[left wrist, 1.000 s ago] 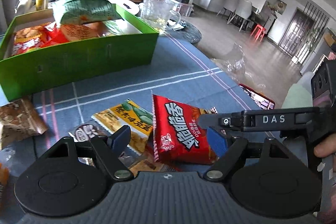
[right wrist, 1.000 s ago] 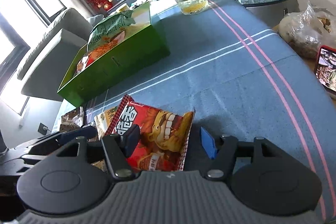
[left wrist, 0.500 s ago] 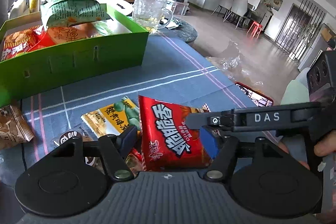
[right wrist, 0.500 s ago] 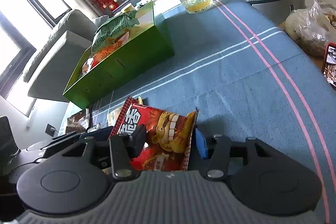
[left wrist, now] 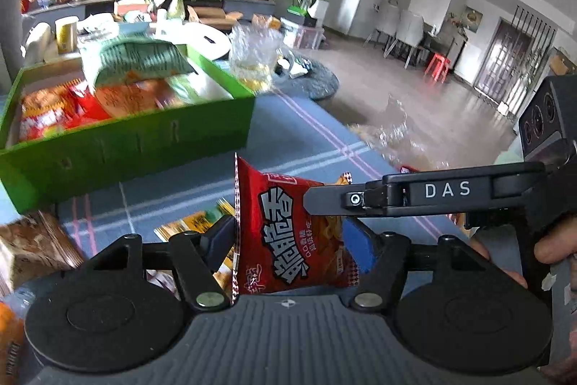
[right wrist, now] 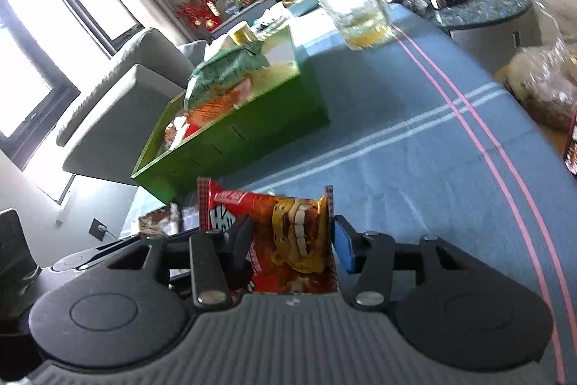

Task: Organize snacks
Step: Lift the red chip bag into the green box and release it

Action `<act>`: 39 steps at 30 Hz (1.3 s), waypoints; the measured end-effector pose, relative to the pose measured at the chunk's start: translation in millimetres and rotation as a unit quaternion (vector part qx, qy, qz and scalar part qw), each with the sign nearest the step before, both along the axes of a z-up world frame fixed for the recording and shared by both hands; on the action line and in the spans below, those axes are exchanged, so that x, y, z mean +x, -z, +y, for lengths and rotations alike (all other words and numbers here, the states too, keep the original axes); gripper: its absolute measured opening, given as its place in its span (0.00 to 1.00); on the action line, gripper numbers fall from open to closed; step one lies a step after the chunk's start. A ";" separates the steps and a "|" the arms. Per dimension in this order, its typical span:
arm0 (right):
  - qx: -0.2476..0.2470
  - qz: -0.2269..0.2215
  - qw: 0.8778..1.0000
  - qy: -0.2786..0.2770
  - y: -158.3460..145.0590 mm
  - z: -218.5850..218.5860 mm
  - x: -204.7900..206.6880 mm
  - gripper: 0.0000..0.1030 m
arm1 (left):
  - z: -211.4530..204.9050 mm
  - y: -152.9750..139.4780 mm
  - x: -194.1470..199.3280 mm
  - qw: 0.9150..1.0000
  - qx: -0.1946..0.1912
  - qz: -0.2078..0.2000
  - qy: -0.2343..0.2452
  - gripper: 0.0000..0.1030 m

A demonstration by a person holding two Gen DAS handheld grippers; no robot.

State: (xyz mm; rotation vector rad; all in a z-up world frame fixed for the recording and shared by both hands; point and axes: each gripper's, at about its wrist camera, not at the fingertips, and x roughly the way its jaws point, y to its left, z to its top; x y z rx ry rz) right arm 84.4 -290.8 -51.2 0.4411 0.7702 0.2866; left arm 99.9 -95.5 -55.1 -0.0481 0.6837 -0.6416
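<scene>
A red snack bag (left wrist: 281, 204) stands upright above the blue tablecloth, held from two sides. My left gripper (left wrist: 290, 240) is shut on its lower part, with the black finger at the bag's left seam and the blue pad on its right side. My right gripper (right wrist: 291, 242) is shut on the same red snack bag (right wrist: 288, 226), pinching it edge to edge. The right gripper's finger (left wrist: 339, 201) crosses in front of the bag in the left wrist view. Behind stands a green box (left wrist: 126, 147) (right wrist: 234, 136) filled with several snack packs, a green bag on top.
A yellow-green snack pack (left wrist: 191, 222) lies on the tablecloth (right wrist: 414, 168) under the bag, and a brown pack (left wrist: 32, 248) lies at the left. A glass mug (right wrist: 357, 17) stands behind the box. A person's hand (left wrist: 551, 244) grips the right tool. A clear plastic bag (left wrist: 393, 128) lies beyond the table's right edge.
Both grippers' jaws closed onto the red bag from either side. The bag then rose off the tablecloth and now stands more upright, closer to both cameras.
</scene>
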 end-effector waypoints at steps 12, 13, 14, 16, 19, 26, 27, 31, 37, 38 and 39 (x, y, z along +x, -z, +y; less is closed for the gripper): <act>-0.003 -0.071 0.996 -0.052 -38.2 45.8 28.0 0.47 | 43.4 -42.7 7.4 0.995 -0.006 -0.070 -0.066 0.61; -0.002 -0.078 0.995 -0.058 -42.4 51.2 32.0 0.47 | 46.9 -46.3 8.9 0.994 -0.003 -0.078 -0.072 0.61; -0.003 -0.085 0.994 -0.062 -46.8 55.8 35.5 0.47 | 50.7 -49.9 10.7 0.993 -0.002 -0.084 -0.078 0.61; -0.005 -0.099 0.992 -0.071 -55.3 65.7 42.7 0.47 | 58.2 -55.5 13.4 0.992 -0.003 -0.093 -0.088 0.61; -0.005 -0.117 0.989 -0.087 -66.0 81.2 55.3 0.47 | 70.1 -64.1 21.7 0.989 -0.002 -0.106 -0.108 0.61; -0.009 -0.131 0.985 -0.112 -69.4 112.3 88.4 0.47 | 90.4 -75.0 58.2 0.982 0.012 -0.124 -0.141 0.62; -0.008 -0.130 0.985 -0.113 -68.6 116.1 93.4 0.47 | 92.7 -74.6 64.2 0.982 0.013 -0.124 -0.144 0.62; 0.006 -0.114 0.987 -0.117 -62.7 125.2 122.2 0.47 | 101.7 -68.2 86.9 0.982 0.015 -0.115 -0.150 0.62; 0.021 -0.074 0.989 -0.126 -43.8 135.3 157.7 0.47 | 113.5 -50.0 123.5 0.982 0.023 -0.085 -0.165 0.62; 0.020 -0.070 0.989 -0.126 -42.1 137.5 161.8 0.47 | 114.1 -46.8 130.2 0.982 0.027 -0.082 -0.167 0.62; 0.020 -0.066 0.990 -0.125 -40.3 139.4 165.3 0.47 | 114.8 -44.9 135.2 0.982 0.030 -0.081 -0.168 0.62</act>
